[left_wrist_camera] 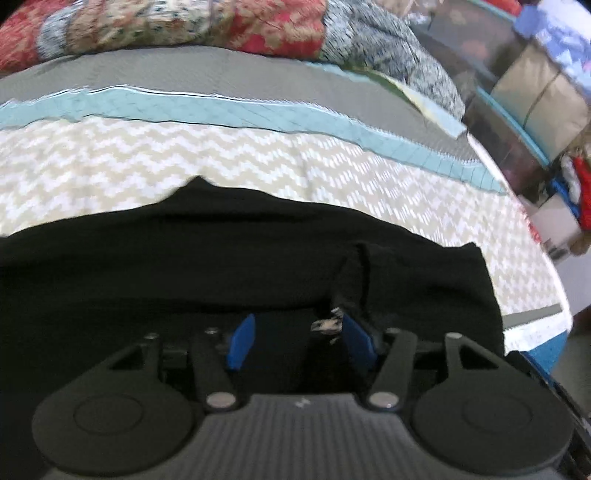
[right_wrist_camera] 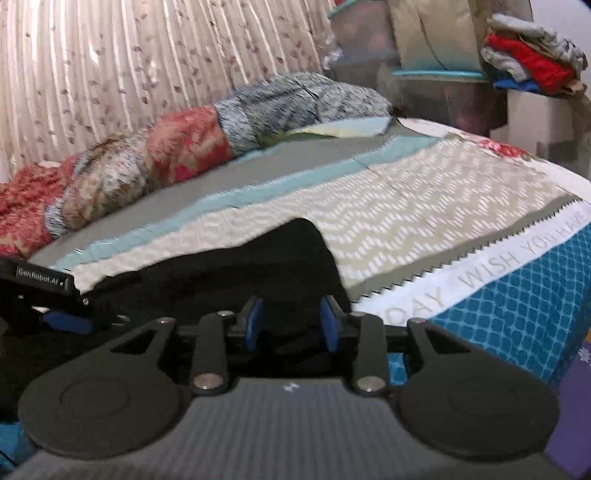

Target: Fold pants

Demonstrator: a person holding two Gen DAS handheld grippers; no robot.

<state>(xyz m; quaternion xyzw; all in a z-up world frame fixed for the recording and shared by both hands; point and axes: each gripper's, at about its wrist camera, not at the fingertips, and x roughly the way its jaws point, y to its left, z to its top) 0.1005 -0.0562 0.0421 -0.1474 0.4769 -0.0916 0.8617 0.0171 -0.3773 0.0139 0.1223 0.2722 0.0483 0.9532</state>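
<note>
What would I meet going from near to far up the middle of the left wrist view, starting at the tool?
Left tool → black pants → chevron-patterned bedcover → light blue stripe → grey band → red floral quilt roll.

Both views are smeared by motion blur. The black pants point(left_wrist_camera: 221, 266) run past the left picture edge ahead of the left gripper point(left_wrist_camera: 299, 339), and their folds cannot be made out. In the right view the bedspread point(right_wrist_camera: 461, 221) lettering is cut off at the edge.
</note>
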